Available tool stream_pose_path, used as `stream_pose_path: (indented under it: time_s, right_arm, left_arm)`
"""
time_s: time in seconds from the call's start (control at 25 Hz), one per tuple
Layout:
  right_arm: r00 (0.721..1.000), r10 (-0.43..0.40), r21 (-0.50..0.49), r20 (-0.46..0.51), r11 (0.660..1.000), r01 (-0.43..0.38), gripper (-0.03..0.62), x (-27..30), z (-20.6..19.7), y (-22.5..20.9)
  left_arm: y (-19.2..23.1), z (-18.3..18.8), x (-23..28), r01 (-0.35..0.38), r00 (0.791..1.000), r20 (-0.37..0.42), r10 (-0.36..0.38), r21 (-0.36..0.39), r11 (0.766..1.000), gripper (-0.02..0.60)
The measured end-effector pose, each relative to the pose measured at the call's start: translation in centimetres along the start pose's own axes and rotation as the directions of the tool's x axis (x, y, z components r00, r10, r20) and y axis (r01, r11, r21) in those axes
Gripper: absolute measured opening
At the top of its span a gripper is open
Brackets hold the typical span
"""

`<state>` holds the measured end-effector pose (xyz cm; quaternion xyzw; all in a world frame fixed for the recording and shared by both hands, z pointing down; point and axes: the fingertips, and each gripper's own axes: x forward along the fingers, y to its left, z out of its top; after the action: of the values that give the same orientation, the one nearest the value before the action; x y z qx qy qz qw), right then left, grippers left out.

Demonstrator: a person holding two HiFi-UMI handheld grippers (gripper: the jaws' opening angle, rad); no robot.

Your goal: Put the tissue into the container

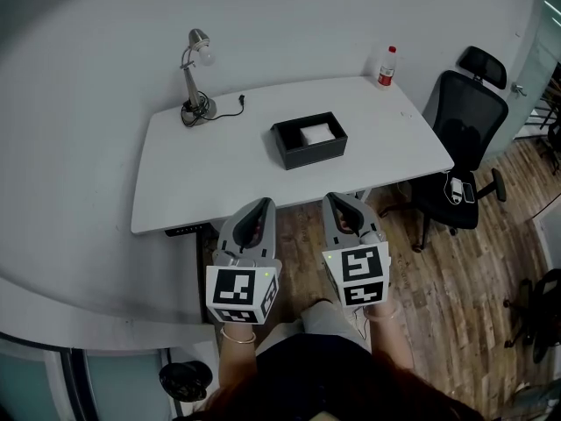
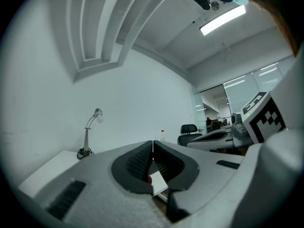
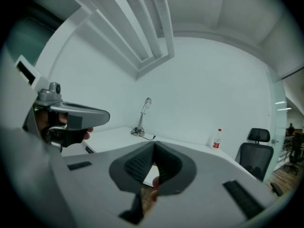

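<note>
A black rectangular container (image 1: 287, 147) stands in the middle of the white table (image 1: 202, 174), with a white tissue (image 1: 317, 133) lying inside it. Both grippers are held side by side in front of the table's near edge, short of the container. My left gripper (image 1: 263, 203) has its jaws together with nothing between them, as the left gripper view (image 2: 152, 142) also shows. My right gripper (image 1: 335, 197) is shut and empty too, its ribbed pads meeting in the right gripper view (image 3: 154, 145).
A desk lamp (image 1: 197, 77) with a cable stands at the table's far left. A red-capped bottle (image 1: 387, 66) is at the far right corner. A black office chair (image 1: 463, 139) stands right of the table on the wooden floor (image 1: 456, 305).
</note>
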<state>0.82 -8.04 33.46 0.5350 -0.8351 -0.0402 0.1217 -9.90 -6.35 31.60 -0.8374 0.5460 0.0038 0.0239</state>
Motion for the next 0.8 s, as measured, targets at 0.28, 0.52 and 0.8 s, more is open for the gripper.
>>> stream_pose_path:
  time_s: [0.28,0.52,0.8]
  right_arm:
    - [0.998,-0.041,-0.025,0.044,0.999,0.042,0.02,-1.7,0.4,-1.2]
    - [0.997,-0.035,-0.017,0.064,0.999,0.036,0.02,-3.6,0.7,-2.3]
    - [0.995,0.014,-0.019,0.102,1.0,-0.012,0.02,-6.8,1.4,-3.1]
  left_arm:
    - [-1.5,0.7,0.2,0.006,1.0,0.026,-0.006,0.003,1.0,0.028]
    - [-3.3,0.7,0.2,-0.012,1.0,0.013,0.011,0.015,1.0,0.028]
    - [-5.9,1.2,-0.8,-0.033,0.999,0.005,0.033,0.013,0.999,0.028]
